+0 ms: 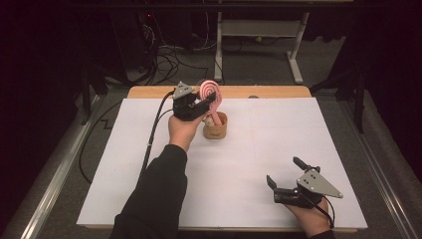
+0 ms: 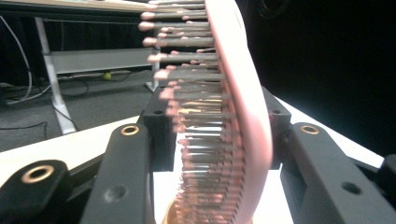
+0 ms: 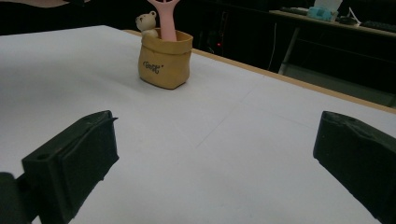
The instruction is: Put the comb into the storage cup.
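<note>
Dark room surrounds a white bench (image 1: pixel 239 169) with a wooden edge at the far side; cables lie on the grey floor (image 1: pixel 259 64) behind. Above the frame's centre, a tan pot (image 1: pixel 215 126) holds a pink hairbrush (image 1: pixel 211 93) upright. The left gripper (image 1: pixel 206 102) has the brush head between its jaws, whether they press or are already loose I cannot tell. At lower right the right gripper (image 1: pixel 283 174) rests released. Its own view shows a small bear figure (image 3: pixel 145 22) in the pot; the left gripper view shows bristles (image 2: pixel 196 116) close.
</note>
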### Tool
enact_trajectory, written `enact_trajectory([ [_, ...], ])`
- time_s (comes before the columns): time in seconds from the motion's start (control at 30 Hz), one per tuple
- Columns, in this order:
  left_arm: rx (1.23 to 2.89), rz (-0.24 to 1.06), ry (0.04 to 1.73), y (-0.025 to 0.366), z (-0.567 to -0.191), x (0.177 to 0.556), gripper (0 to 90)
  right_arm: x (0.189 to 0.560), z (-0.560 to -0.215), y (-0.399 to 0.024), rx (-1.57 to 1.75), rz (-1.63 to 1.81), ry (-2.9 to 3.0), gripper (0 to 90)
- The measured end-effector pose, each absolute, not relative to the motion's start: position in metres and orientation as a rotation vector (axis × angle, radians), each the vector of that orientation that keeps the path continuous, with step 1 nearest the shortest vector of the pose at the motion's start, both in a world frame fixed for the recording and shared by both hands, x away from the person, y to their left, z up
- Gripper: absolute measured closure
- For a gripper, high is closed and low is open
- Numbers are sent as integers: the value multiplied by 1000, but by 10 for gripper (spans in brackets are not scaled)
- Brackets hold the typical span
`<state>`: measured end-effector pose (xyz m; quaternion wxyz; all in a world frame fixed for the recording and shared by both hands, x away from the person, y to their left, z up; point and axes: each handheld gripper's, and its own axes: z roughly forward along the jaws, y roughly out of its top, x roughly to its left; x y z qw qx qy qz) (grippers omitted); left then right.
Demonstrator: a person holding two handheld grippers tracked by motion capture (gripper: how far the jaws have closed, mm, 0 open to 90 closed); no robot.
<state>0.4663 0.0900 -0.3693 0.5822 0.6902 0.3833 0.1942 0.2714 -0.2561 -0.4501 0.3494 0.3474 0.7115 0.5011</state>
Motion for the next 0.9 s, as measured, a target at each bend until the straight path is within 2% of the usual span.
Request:
enact_trajectory([
  [0.1,1610,459,901,90,-369,466,573,271,-450,-257,898,1298,1844,3],
  [0.17,1618,464,908,92,-369,467,532,272,-450,-256,898,1299,1844,3],
  [0.6,1643,478,915,97,-371,466,522,271,-450,-256,901,1298,1843,3],
  [0.67,1647,481,913,97,-372,466,486,271,-450,-255,899,1298,1844,3],
  [0.83,1659,487,910,100,-374,465,481,271,-450,-255,894,1296,1846,3],
  [0.9,1660,482,917,101,-374,466,436,271,-450,-255,893,1296,1845,3],
])
